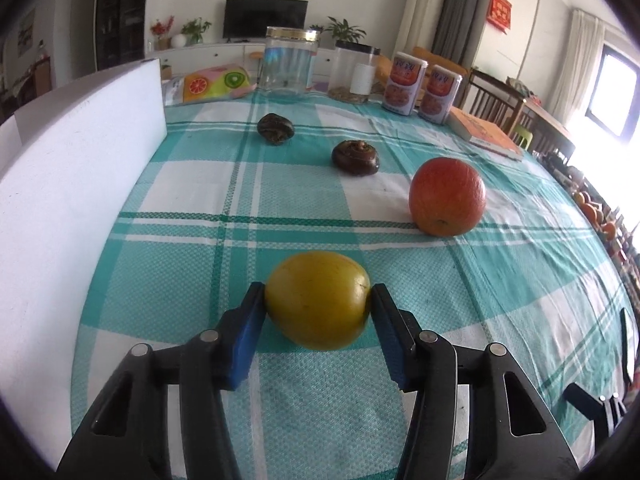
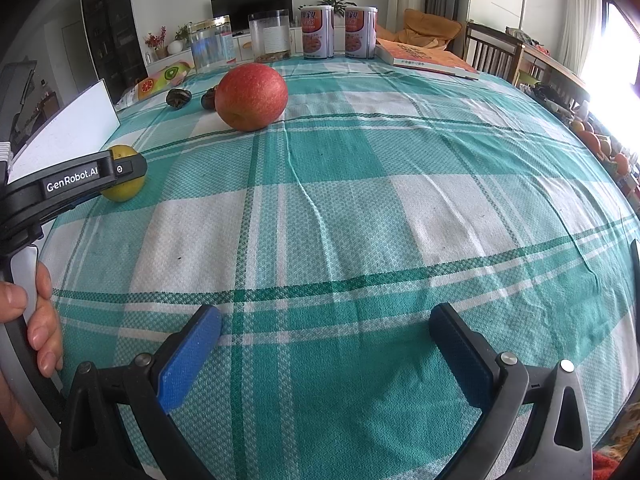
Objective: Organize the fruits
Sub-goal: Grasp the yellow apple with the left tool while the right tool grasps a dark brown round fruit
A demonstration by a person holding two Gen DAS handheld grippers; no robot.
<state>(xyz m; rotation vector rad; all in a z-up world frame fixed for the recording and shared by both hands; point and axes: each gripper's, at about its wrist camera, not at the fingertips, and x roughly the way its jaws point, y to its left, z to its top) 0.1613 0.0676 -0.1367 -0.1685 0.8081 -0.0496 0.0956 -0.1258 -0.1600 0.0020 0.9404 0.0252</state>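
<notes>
My left gripper (image 1: 318,300) is shut on a yellow fruit (image 1: 318,300), its blue pads touching both sides, low over the teal plaid tablecloth (image 1: 280,224). The same fruit (image 2: 124,192) shows in the right wrist view, partly hidden by the left gripper's finger (image 2: 80,176). A red-orange apple (image 1: 447,196) sits ahead to the right; it also shows in the right wrist view (image 2: 251,96). Two dark brown water chestnuts (image 1: 275,129) (image 1: 356,158) lie farther back. My right gripper (image 2: 326,344) is open and empty above the cloth near the front.
A white foam board (image 1: 80,184) stands along the left. At the back stand two clear jars (image 1: 290,64) (image 1: 356,72), two red cans (image 1: 404,82) (image 1: 442,94), a fruit-print bag (image 1: 212,82) and an orange book (image 1: 486,134). Chairs stand beyond the right edge.
</notes>
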